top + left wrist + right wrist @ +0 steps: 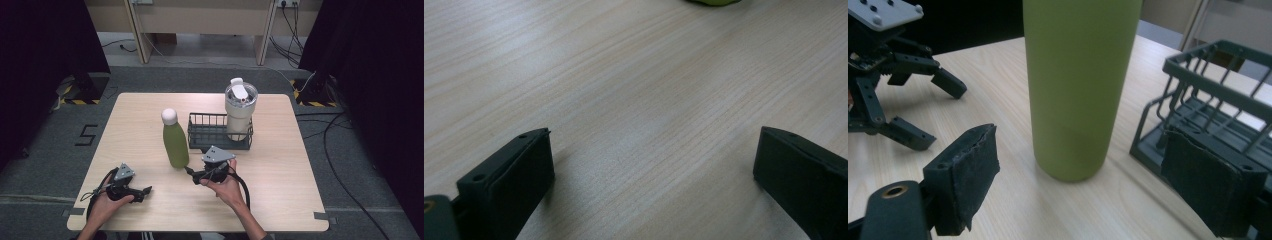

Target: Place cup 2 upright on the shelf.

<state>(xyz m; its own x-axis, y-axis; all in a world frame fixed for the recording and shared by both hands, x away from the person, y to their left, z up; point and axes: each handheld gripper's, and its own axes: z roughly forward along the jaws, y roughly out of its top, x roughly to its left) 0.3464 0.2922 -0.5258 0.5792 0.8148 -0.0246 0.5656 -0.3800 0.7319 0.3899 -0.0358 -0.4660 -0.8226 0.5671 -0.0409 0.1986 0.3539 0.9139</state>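
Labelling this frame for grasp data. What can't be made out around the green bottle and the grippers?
- Green bottle: right gripper view's top edge cuts off its cap and shoulder.
- Green bottle base: just a sliver at the left gripper view's top edge.
- Tumbler: its foot is hidden by the wire rack wall in the high view.
- Right gripper: too small in the high view to judge bottle contact.

Each black claw [148, 190] [189, 170] carries a grey three-cornered plate and cable.

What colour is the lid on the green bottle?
White. The cap on the green bottle shows best in the high view.
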